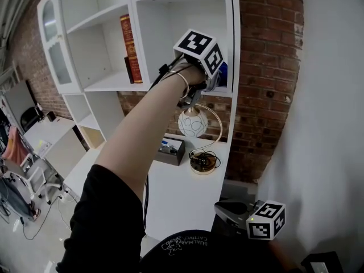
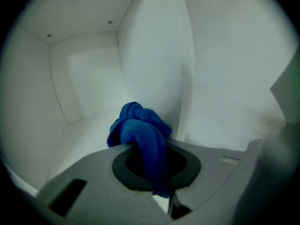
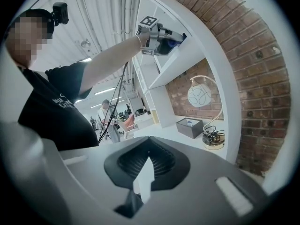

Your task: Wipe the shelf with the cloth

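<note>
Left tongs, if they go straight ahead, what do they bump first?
The left tongs carry the blue cloth in front, so that would likely press into the shelf's white side wall first; depth is unclear.

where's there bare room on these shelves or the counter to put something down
The counter is bare in front of the grey box and lamp; the back right corner around them is crowded. The shelf left of the books is free. The cubby floor left of the blue cloth is bare.
</note>
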`<state>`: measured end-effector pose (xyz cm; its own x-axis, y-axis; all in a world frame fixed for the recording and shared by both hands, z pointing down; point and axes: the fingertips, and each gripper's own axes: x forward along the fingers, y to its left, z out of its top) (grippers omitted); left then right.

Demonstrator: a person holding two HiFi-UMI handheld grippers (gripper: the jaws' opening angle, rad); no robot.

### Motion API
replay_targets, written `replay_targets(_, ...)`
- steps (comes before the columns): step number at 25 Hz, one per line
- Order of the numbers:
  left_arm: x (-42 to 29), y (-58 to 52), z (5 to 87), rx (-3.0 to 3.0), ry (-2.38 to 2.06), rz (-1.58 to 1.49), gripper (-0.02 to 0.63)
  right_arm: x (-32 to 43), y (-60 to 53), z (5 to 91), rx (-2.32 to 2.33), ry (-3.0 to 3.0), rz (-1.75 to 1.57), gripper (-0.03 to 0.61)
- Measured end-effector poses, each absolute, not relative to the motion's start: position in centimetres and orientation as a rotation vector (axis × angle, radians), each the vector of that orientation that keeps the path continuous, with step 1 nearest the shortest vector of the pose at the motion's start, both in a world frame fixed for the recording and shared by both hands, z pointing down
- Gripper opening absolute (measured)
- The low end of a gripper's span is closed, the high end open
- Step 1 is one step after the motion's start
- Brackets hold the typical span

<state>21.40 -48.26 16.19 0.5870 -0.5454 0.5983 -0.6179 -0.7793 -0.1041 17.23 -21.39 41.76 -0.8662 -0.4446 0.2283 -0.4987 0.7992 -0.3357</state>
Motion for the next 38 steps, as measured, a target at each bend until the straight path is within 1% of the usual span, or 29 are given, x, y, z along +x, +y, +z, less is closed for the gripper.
replay_targets(5, 21.4, -48.2, 16.1, 2.689, -0.948, 0.878, 0.011, 16.9, -21.2, 41.9, 0.736, -2.847, 0.598, 0.006)
replay_targets(12, 22.1, -47.8, 15.9, 2.674, -0.816, 0.675, 0.014, 16.6, -20.9, 42.3, 0.713, -2.838, 0.621, 0.006)
replay_targets(19, 22.3, -47.5, 15.8, 2.717, -0.858, 0.734, 0.014, 16.1, -20.6, 42.4, 0.7, -2.843, 0.633, 0.006)
replay_targets(24, 22.1, -47.6, 15.2, 2.9, -0.944, 0.726, 0.017, 16.2, -20.4, 42.8, 0.699, -2.841, 0.64, 0.006)
replay_targets(29, 18.2, -48.8, 11.9, 2.908, -1.075, 0.437, 0.017, 16.2, -20.4, 42.7, 0.704, -2.848, 0.631, 0.006)
replay_targets(33, 12.9, -50.1, 11.1, 2.884, -1.33, 0.478, 0.017, 17.0, -21.0, 42.6, 0.764, -2.82, 0.585, 0.006)
replay_targets(38, 7.1, -52.0, 12.2, 2.798, -1.622, 0.574, 0.017, 17.7, -21.8, 43.6, 0.837, -2.761, 0.562, 0.006)
